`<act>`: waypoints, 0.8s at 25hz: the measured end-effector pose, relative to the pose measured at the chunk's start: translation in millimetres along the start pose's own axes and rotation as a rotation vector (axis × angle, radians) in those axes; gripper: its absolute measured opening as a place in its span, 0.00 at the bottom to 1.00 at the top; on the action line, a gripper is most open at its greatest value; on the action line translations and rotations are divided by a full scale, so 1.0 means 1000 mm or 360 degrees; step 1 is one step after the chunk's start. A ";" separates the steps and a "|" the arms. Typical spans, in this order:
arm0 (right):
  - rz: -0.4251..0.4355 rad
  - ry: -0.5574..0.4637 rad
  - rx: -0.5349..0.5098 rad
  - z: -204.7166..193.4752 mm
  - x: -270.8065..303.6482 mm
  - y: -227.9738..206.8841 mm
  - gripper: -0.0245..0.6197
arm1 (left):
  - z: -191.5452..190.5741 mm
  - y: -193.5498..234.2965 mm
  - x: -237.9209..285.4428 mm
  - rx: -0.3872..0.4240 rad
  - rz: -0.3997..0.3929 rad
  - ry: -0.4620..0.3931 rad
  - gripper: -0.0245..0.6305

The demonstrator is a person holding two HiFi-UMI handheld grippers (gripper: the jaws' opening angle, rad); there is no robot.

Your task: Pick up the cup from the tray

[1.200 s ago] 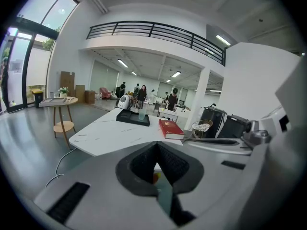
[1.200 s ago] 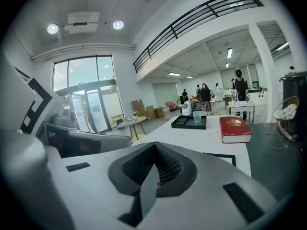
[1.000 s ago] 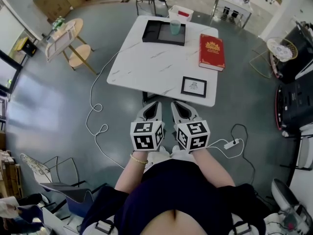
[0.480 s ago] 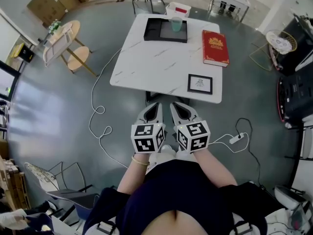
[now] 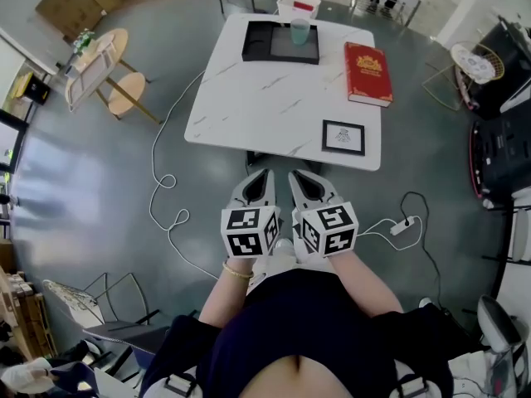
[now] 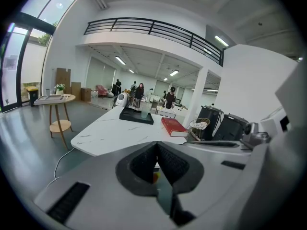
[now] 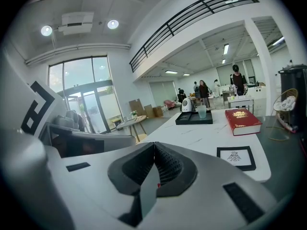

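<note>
A translucent greenish cup [image 5: 299, 31] stands at the right end of a black tray [image 5: 280, 41] on the far edge of the white marble table [image 5: 265, 98]. My left gripper [image 5: 267, 173] and right gripper [image 5: 293, 175] hang side by side in front of the table's near edge, well short of the tray. Both are shut with nothing between the jaws. The left gripper view shows the cup [image 6: 145, 110] and tray [image 6: 134, 115] far beyond its closed tips [image 6: 157, 143]. In the right gripper view the cup [image 7: 202, 111] sits on the tray [image 7: 193, 118] beyond that gripper's tips [image 7: 154, 143].
A red book [image 5: 368, 73] lies at the table's right side, with a small framed picture [image 5: 343, 137] near the front right corner. White cables [image 5: 166, 206] and a power strip [image 5: 402, 226] lie on the floor. A round wooden side table [image 5: 116, 73] stands left; black appliances [image 5: 502, 152] stand right.
The head view has shifted a little, so the table sits slightly higher and further right in the picture. Both grippers stay side by side and shut.
</note>
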State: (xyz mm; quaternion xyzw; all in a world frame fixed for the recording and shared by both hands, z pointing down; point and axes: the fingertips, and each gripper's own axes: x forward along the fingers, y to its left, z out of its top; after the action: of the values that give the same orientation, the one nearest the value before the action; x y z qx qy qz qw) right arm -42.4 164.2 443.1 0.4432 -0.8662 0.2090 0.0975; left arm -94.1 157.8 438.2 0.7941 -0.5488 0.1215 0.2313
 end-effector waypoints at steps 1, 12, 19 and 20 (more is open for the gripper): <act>0.0000 0.0001 0.0001 0.000 0.003 -0.001 0.05 | 0.001 0.002 0.003 -0.0002 0.0003 0.0001 0.05; 0.0028 0.0002 -0.0038 0.026 0.052 -0.032 0.05 | 0.024 0.026 0.051 -0.0019 0.0037 -0.0010 0.05; 0.0052 -0.0005 -0.0073 0.055 0.091 -0.067 0.05 | 0.051 0.037 0.100 -0.0026 0.0056 -0.0021 0.05; 0.0053 -0.0005 -0.0075 0.061 0.096 -0.072 0.05 | 0.056 0.038 0.106 -0.0030 0.0056 -0.0022 0.05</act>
State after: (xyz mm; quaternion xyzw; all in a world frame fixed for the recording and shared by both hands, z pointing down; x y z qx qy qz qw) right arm -39.8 30.0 442.7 0.4266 -0.8784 0.1894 0.1029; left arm -93.7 32.0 446.2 0.7829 -0.5654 0.1149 0.2326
